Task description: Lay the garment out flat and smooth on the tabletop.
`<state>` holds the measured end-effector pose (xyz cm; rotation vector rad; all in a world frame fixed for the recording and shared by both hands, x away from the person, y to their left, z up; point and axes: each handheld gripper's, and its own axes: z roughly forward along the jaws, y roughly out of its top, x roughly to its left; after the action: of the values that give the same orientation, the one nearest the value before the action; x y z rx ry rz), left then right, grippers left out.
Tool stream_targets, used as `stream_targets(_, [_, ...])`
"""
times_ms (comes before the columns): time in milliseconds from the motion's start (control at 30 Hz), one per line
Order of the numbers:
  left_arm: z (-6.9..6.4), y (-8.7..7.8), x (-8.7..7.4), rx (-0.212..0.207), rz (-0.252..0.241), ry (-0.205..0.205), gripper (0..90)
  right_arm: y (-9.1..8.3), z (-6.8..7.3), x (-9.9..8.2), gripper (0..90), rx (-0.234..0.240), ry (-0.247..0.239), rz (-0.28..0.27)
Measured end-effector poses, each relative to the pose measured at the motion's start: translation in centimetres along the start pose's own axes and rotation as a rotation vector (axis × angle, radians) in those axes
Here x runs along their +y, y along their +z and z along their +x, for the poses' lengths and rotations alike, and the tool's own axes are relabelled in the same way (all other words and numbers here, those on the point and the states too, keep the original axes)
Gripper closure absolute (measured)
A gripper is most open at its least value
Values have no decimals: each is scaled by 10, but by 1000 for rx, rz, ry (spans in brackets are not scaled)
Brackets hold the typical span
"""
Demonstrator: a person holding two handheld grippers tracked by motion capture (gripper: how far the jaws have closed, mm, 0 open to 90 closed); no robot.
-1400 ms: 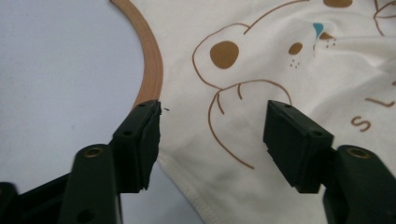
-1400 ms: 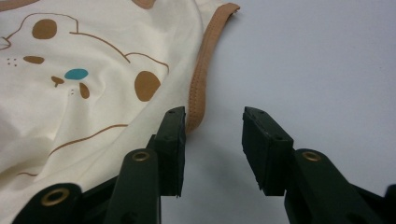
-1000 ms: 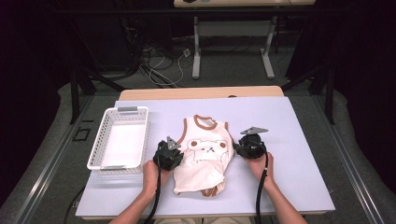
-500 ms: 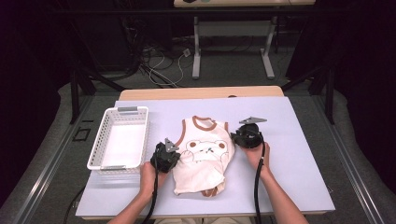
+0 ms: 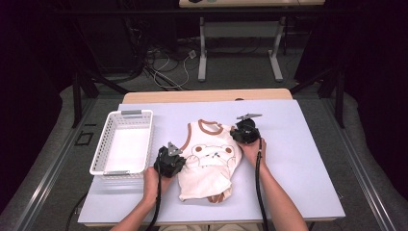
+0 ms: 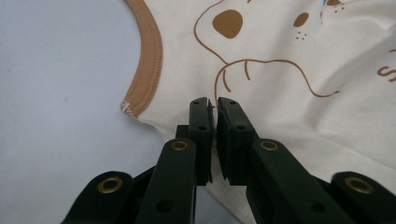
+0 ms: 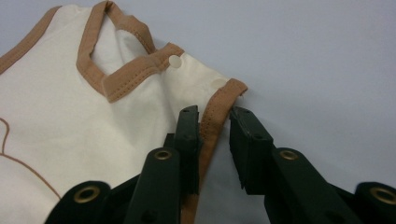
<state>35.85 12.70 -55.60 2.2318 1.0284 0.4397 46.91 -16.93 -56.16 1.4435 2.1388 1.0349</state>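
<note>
A cream sleeveless baby vest [image 5: 207, 166] with brown trim and a bear print lies flat on the pale table, neck away from me. My left gripper [image 5: 179, 158] sits at the vest's left side edge, just below the armhole. In the left gripper view its jaws [image 6: 212, 105] stand pressed together over the cream cloth [image 6: 280, 51]. My right gripper [image 5: 236, 137] is at the vest's right shoulder. In the right gripper view its jaws [image 7: 215, 114] have just been closing and straddle the brown armhole trim [image 7: 212, 116], with a gap left beside the right jaw.
An empty white slatted basket [image 5: 121, 114] stands at the table's left. The pale table top [image 5: 298, 159] is bare to the right of the vest. Beyond the table are a wooden strip, metal legs and cables on the floor.
My right gripper has moved away from me and slightly left, from beside the vest's middle up to its right shoulder. The left gripper has stayed at the left edge.
</note>
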Motion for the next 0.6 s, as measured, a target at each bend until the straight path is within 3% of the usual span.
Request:
stream_targets(100, [-1, 0, 0, -5, 1, 7, 862, 1, 6, 2, 879, -18, -34, 0])
stream_targets(200, [-1, 0, 0, -15, -1, -2, 872, 0, 6, 3, 890, -50, -37, -3])
stream_targets(367, [0, 1, 1, -28, -5, -13, 879, -2, -7, 3, 893, -126, -26, -32])
stream_targets(600, [-3, 4, 3, -38, -16, -28, 863, -4, -18, 12, 890, -165, -12, -45])
